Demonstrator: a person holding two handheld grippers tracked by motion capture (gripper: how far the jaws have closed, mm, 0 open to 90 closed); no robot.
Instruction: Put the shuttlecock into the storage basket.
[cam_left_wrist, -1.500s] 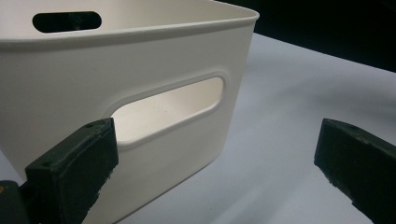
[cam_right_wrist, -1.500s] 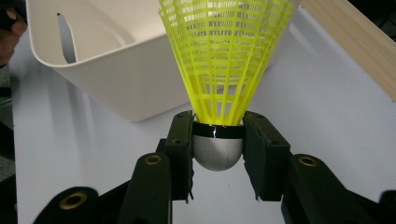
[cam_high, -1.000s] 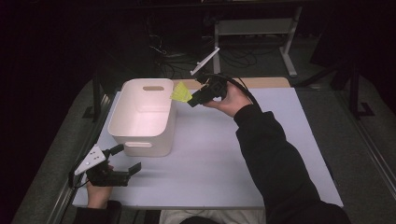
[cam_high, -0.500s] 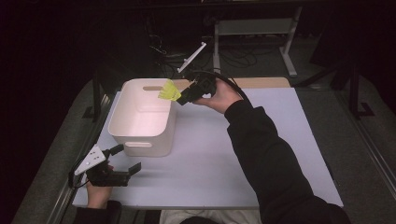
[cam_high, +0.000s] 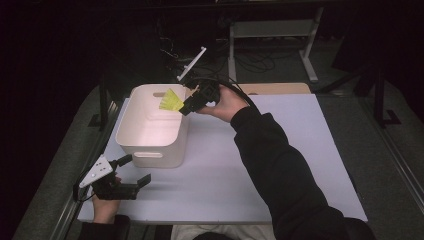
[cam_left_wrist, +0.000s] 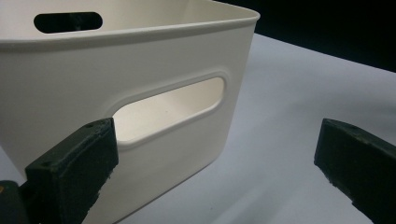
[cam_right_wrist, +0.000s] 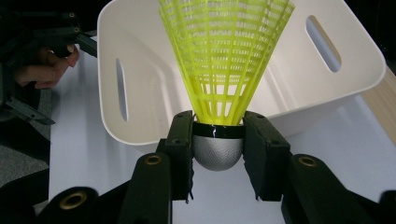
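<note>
At near left table edge: left gripper (cam_high: 131, 172) resting low, jaws spread wide, nothing between, just beside white plastic bin (cam_high: 150, 132). Over bin's far right rim: yellow plastic mesh shuttlecock (cam_high: 171, 100), silver rounded cap pinched between right gripper (cam_high: 186, 108) jaws, skirt flaring out beyond fingertips toward bin interior.

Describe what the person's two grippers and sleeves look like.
Both grippers are black with blocky black jaws. The left gripper carries a grey three-cornered plate. A black cable loops from the right gripper. Brass-coloured rivets dot its arms. The right arm wears a dark long sleeve.
</note>
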